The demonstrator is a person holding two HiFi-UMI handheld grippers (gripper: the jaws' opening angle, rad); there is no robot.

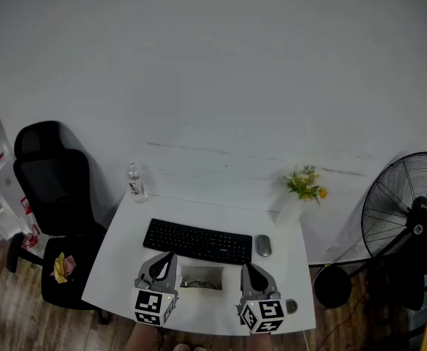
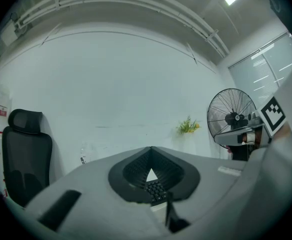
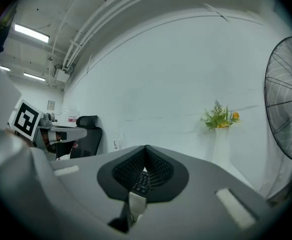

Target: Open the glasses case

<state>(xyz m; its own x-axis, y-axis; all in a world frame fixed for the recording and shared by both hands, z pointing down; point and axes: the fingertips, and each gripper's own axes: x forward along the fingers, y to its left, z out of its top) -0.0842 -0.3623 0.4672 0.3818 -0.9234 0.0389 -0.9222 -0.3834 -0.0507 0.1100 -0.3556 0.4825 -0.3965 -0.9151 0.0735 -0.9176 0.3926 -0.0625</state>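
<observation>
In the head view the glasses case [image 1: 201, 277], a pale rectangular box, lies near the front edge of the white desk [image 1: 118, 269]. Dark glasses show inside the case. My left gripper [image 1: 167, 257] hovers just left of it and my right gripper [image 1: 248, 268] just right of it, both pointing level toward the keyboard. In the left gripper view the left gripper [image 2: 151, 148] is shut with nothing held. In the right gripper view the right gripper [image 3: 146, 147] is also shut, and a pale bit of the case [image 3: 136, 204] shows below its pads.
A black keyboard [image 1: 197, 241] and a grey mouse [image 1: 263, 246] lie behind the case. A water bottle [image 1: 136, 181] stands at the back left and a vase of flowers [image 1: 301, 189] at the back right. An office chair [image 1: 53, 196] is left of the desk, a fan [image 1: 411, 210] right.
</observation>
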